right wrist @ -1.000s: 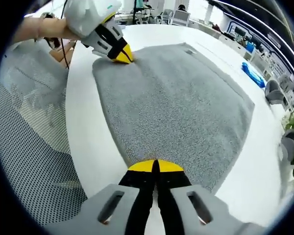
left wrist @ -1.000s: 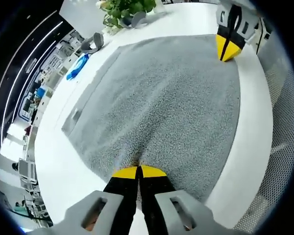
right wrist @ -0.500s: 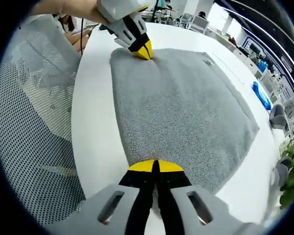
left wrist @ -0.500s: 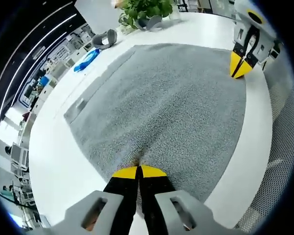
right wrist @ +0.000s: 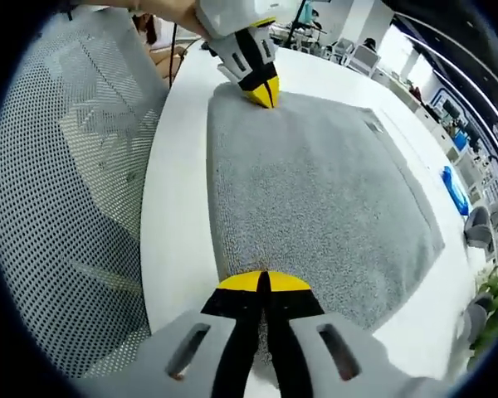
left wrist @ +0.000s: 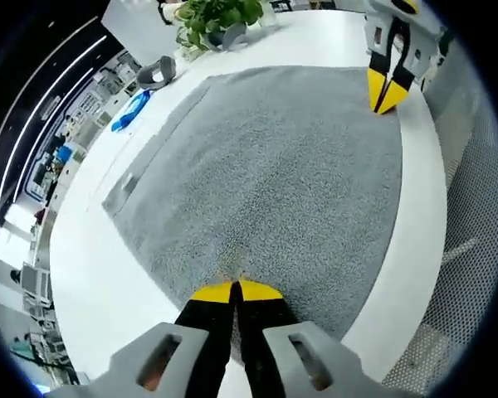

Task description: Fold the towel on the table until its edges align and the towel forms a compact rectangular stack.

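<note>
White table [left wrist: 91, 249] holds a fuzzy gray towel [left wrist: 274, 182]; left gripper [left wrist: 235, 289] and right gripper [right wrist: 262, 281] each pinch its near corners.

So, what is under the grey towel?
The grey towel lies flat on the white table, which shows all around it. Both the left gripper and right gripper pinch its near edge. Anything beneath is covered.
</note>
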